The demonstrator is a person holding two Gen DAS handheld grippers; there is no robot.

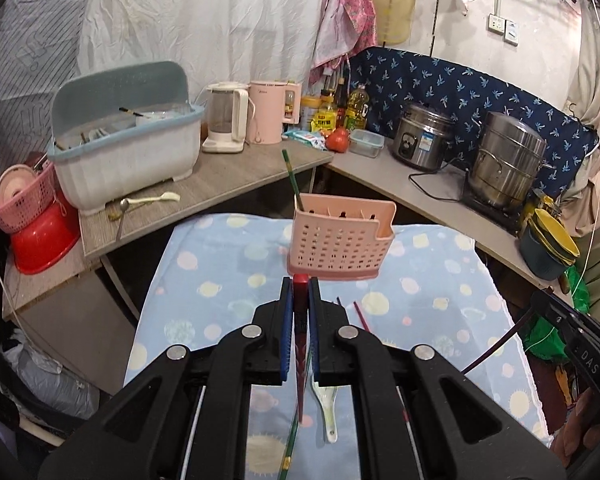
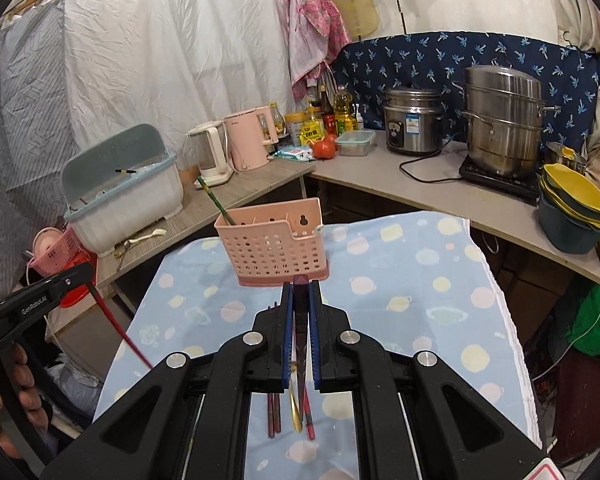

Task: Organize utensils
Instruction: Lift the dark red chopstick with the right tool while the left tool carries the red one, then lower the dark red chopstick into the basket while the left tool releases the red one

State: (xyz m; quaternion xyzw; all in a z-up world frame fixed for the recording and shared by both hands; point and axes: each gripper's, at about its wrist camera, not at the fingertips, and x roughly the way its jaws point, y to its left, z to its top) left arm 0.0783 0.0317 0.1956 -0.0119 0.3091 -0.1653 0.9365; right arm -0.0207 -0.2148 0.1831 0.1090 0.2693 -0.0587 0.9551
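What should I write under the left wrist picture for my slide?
Left gripper pinching a red chopstick above the spotty blue cloth, facing the pink utensil basket.

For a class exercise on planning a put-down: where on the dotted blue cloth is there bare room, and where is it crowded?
Free: the blue dotted cloth right of the pink perforated plastic utensil holder, out to its right edge, and the strip left of the holder. Crowded: the near middle, where dark red chopsticks, a gold metal spoon and a white ceramic spoon lie under the grippers.

I see open cloth (image 1: 220, 280) both sides of the pink caddy (image 1: 340, 240), loose chopsticks (image 2: 274, 412) underneath, counters (image 1: 228, 184) crowding behind.
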